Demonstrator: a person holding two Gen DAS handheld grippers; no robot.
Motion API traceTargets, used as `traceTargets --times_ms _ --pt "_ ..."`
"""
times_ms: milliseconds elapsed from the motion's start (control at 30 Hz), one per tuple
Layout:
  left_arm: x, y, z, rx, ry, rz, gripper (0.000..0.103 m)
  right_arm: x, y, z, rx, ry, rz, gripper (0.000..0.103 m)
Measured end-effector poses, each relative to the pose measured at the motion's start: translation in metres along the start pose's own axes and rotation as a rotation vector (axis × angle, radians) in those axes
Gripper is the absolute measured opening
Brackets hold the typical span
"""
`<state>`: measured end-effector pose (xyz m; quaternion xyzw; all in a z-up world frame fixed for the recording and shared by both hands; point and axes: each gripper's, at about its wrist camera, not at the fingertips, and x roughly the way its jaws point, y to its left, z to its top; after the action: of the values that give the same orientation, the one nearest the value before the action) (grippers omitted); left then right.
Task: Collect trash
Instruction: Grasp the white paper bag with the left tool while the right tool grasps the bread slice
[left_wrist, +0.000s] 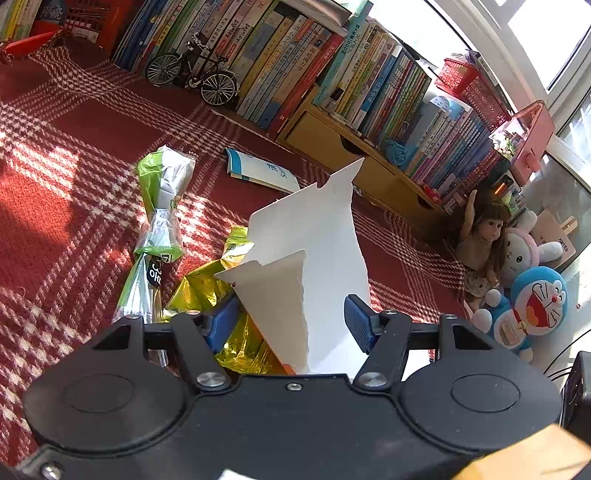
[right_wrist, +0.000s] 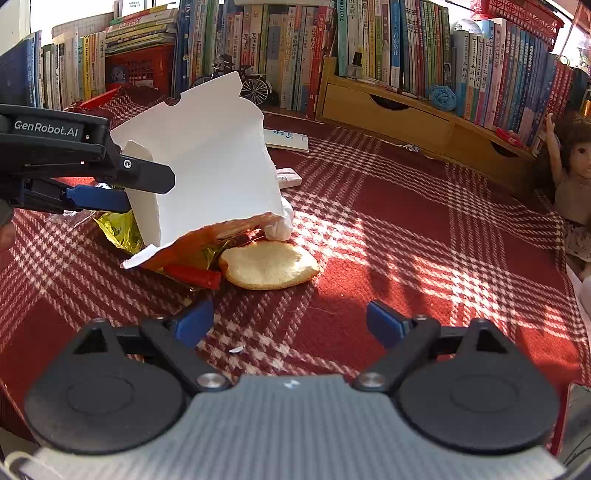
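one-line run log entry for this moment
left gripper: open around torn white carton | right gripper: open, empty, facing orange peel | trash on red plaid cloth

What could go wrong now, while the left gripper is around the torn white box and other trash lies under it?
1. The left gripper is open around the torn white box, so the thin card may slip or tear further.
2. The tilted box may drag the yellow foil wrapper beneath it.
3. The peel sits close beside the box and could get pushed away.
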<state>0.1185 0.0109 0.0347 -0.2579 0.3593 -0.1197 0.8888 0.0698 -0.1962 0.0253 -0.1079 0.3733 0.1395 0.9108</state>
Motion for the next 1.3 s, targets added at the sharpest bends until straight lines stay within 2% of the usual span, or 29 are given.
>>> traceTargets --times_ms 167,300,433,600,667,700,733,800,900,967,1000,1033,1067,1133,1200,1300 --pt "0.0 -0.003 0.003 -0.002 -0.017 -0.015 0.058 0.021 -0.003 0.008 0.004 0.015 0.01 0.095" --pt "-0.006 -0.01 0.004 0.045 -0.059 -0.043 0.058 0.029 -0.005 0.011 0.012 0.016 0.037 0.095" --pt "0.008 -0.015 0.008 0.071 -0.009 -0.065 0.063 0.036 0.0 0.014 -0.003 0.018 0.049 0.095" --pt "0.013 -0.01 0.005 0.011 0.028 -0.047 0.062 0.039 0.007 0.015 -0.017 0.014 0.049 0.092" --pt "0.001 -0.009 0.003 0.009 -0.007 -0.084 0.065 0.037 0.008 0.013 -0.013 0.006 0.064 0.092" --pt "-0.003 -0.009 0.003 0.026 -0.022 -0.106 0.074 0.037 0.008 0.012 -0.011 0.002 0.074 0.091" --pt "-0.003 -0.009 0.005 0.036 -0.017 -0.117 0.079 0.036 0.008 0.011 -0.009 -0.001 0.085 0.089" --pt "0.006 -0.008 0.01 0.014 0.018 -0.092 0.078 0.038 0.008 0.01 -0.003 0.0 0.095 0.086" --pt "0.019 -0.006 0.014 -0.048 0.053 -0.09 0.073 0.037 0.01 0.011 -0.001 -0.006 0.094 0.086" --pt "0.022 -0.01 0.014 -0.031 0.033 -0.093 0.07 0.039 0.009 0.012 0.0 -0.006 0.094 0.084" --pt "0.024 -0.015 0.014 -0.001 0.024 -0.095 0.062 0.039 0.009 0.012 0.004 -0.007 0.094 0.084" --pt "0.026 -0.017 0.014 0.011 0.026 -0.097 0.048 0.04 0.008 0.011 0.011 -0.007 0.097 0.083" --pt "0.03 -0.021 0.013 0.014 0.041 -0.1 0.042 0.04 0.008 0.011 0.015 -0.009 0.099 0.083" --pt "0.033 -0.024 0.01 0.022 0.033 -0.118 0.022 0.04 0.008 0.011 0.027 -0.011 0.101 0.076" --pt "0.034 -0.028 0.006 0.036 0.048 -0.145 0.016 0.039 0.008 0.009 0.035 -0.016 0.103 0.072" --pt "0.027 -0.033 0.002 0.076 0.036 -0.172 0.015 0.036 0.006 0.007 0.047 -0.02 0.111 0.071"
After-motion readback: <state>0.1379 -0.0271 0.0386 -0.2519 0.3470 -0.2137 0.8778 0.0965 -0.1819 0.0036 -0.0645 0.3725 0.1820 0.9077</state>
